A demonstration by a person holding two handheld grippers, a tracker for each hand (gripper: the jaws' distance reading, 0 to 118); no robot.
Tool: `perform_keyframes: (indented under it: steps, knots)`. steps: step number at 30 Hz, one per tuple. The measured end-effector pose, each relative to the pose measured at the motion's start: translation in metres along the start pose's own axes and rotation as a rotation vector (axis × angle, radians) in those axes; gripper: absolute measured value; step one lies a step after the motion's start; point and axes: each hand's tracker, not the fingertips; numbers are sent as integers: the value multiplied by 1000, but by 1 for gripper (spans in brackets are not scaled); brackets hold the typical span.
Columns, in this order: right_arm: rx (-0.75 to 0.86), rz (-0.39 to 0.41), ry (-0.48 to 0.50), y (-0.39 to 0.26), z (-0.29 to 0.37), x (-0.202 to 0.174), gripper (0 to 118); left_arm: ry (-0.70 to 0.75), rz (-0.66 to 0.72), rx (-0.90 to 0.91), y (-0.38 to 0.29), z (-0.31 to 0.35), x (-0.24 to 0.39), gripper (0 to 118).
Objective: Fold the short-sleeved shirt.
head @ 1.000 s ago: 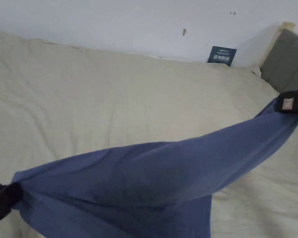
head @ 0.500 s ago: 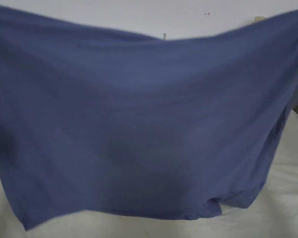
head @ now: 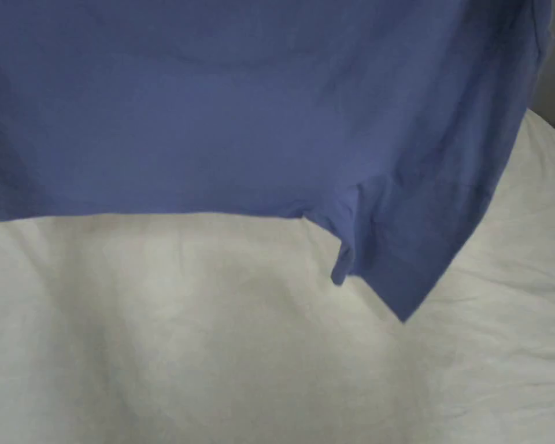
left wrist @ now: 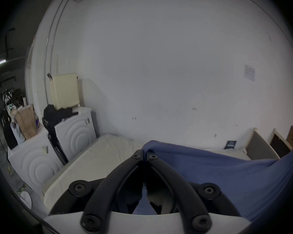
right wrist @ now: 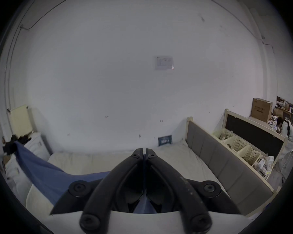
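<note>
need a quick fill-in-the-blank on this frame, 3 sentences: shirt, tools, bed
1. The shirt is ____ in colour.
2. The left tool and right tool are both ____ on the shirt.
3. In the head view the shirt's lower edge hangs ____ the bed, not touching it.

Missing words: blue; shut; above

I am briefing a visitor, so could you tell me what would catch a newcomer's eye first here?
The blue shirt hangs spread across the top of the head view, one sleeve dangling at the lower right above the cream bed. The left gripper and the right gripper each pinch an end of it before the white wall.
</note>
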Motion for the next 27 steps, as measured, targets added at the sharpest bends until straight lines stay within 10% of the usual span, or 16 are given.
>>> perform_keyframes:
  steps: [13, 27]
  knots:
    - [119, -110, -52, 50, -179, -57, 4, 154, -1, 133, -9, -131, 56, 3]
    - [-252, -89, -76, -140, -252, -20, 4, 44, 37, -131, -212, -163, 40, 3]
